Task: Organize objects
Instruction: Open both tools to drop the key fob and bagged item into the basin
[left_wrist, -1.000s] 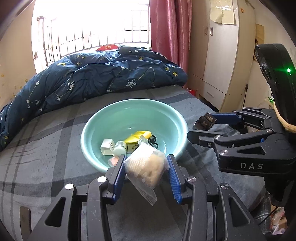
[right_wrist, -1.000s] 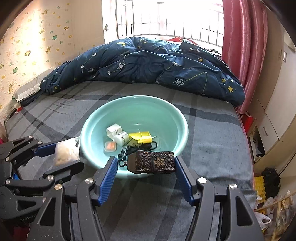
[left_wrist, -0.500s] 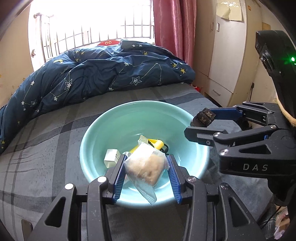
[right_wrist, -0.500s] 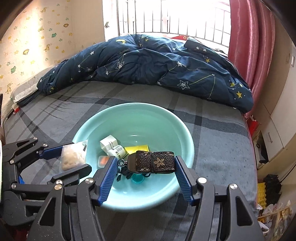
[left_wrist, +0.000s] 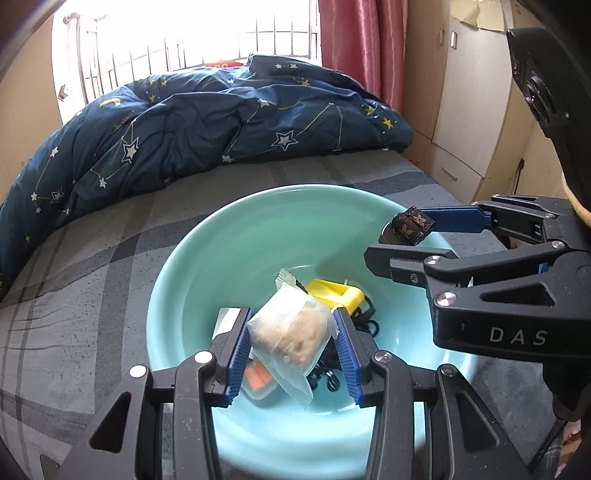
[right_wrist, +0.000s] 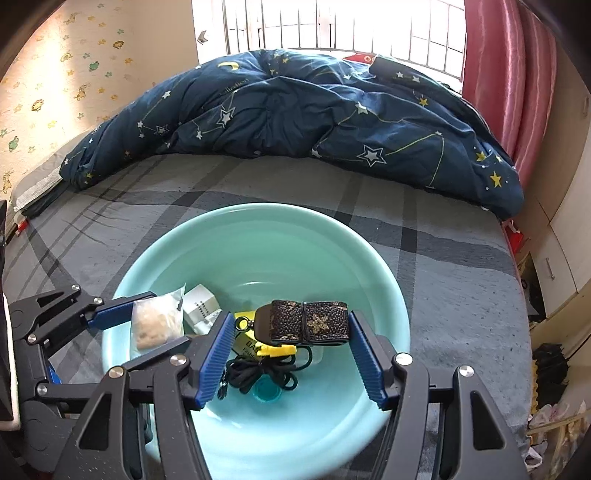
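A teal basin (left_wrist: 229, 236) (right_wrist: 258, 240) sits on the grey bed. It holds a yellow case (left_wrist: 334, 295) (right_wrist: 273, 349), a white box (right_wrist: 199, 304), a black cord (right_wrist: 258, 373) and an orange item (left_wrist: 256, 378). My left gripper (left_wrist: 291, 332) is shut on a clear snack packet (left_wrist: 291, 332) and holds it above the basin's near side; it also shows in the right wrist view (right_wrist: 157, 321). My right gripper (right_wrist: 291, 328) is shut on a rolled brown patterned strap (right_wrist: 308, 323) (left_wrist: 412, 225) and holds it over the basin.
A dark blue star-print duvet (left_wrist: 184, 122) (right_wrist: 295, 110) is piled at the back of the bed. A wardrobe (left_wrist: 461, 103) and a pink curtain (right_wrist: 506, 74) stand to the right. The grey plaid bedsheet (right_wrist: 443, 258) surrounds the basin.
Both grippers have moved forward from the basin's near edge to above its inside, each still holding its object.
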